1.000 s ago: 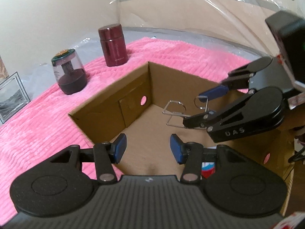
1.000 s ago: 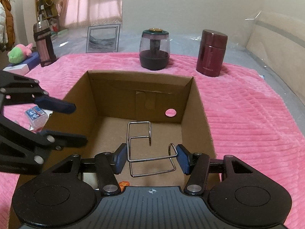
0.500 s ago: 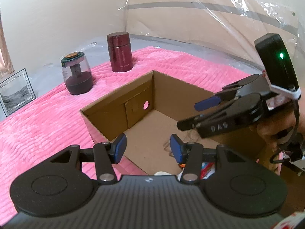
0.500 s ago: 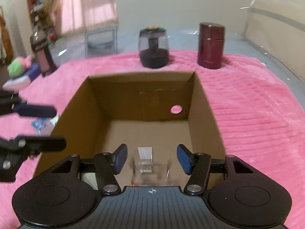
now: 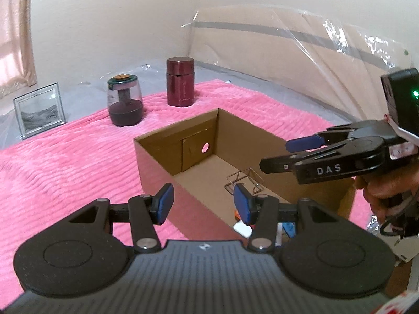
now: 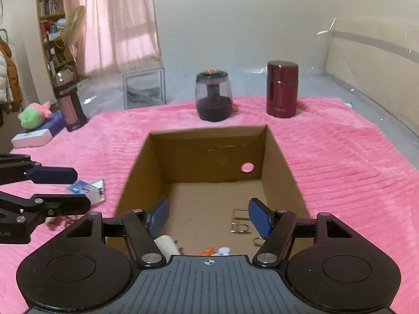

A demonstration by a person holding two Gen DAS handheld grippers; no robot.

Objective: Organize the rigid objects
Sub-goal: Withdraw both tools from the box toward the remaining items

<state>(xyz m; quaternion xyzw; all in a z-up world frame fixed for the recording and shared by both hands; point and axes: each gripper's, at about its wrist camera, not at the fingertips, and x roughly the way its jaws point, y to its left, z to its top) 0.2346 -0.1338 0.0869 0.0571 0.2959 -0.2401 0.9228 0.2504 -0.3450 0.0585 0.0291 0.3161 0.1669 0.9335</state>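
The wire rack [image 6: 241, 221] lies flat on the floor of the cardboard box [image 6: 277, 162], where we gather the rigid pieces, among a few small items at the near end. Our right gripper [image 6: 209, 216] hangs above it, jaws opening with nothing between them. Our left gripper [image 5: 203, 202] hovers at the box's near wall, jaws apart and empty. The maroon flask [image 6: 281, 89] and glass jar [image 6: 214, 96] stand outside on the pink blanket [image 6: 340, 157], likely next.

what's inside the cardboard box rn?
Inside the cardboard box: a wire rack lying on the floor, plus a white piece and small orange and white bits at the near end. The right claw body hides the near edge.
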